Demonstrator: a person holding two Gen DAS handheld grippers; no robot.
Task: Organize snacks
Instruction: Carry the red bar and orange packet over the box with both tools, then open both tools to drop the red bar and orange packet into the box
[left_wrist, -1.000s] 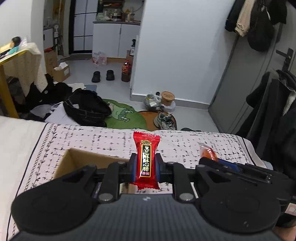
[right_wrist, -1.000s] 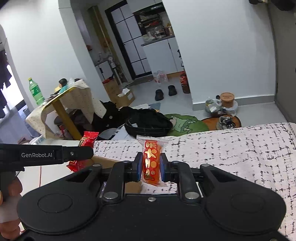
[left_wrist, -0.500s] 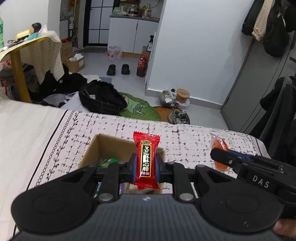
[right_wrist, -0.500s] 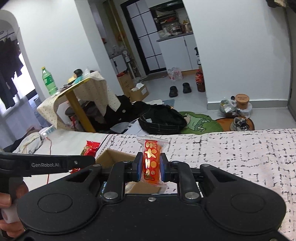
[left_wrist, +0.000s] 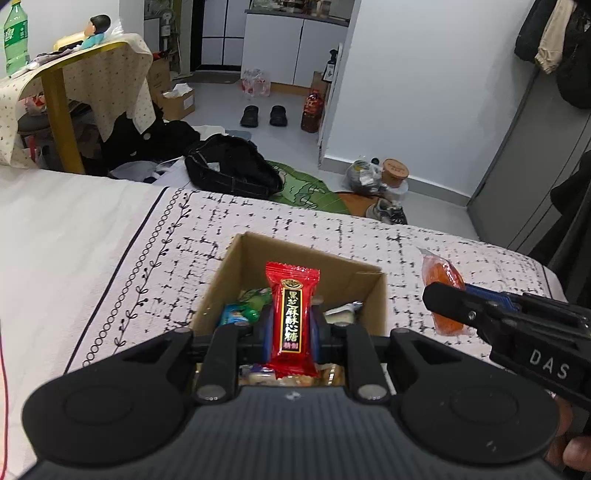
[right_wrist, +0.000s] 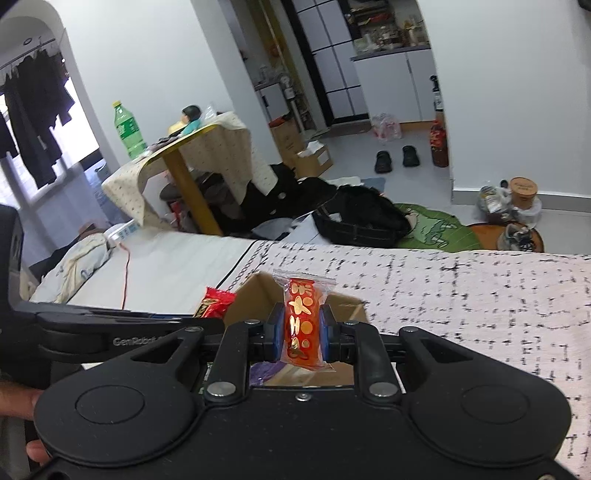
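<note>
Over the bed's cardboard box (left_wrist: 373, 291), left gripper (left_wrist: 289, 328) clamps red candy (left_wrist: 291, 317), right gripper (right_wrist: 300, 332) orange candy (right_wrist: 302, 321).

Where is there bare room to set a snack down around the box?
Bare patterned blanket lies beyond the cardboard box, and plain white sheet to its left. To its right, the right gripper with the orange snack crowds in. The box itself already holds several packets.
</note>
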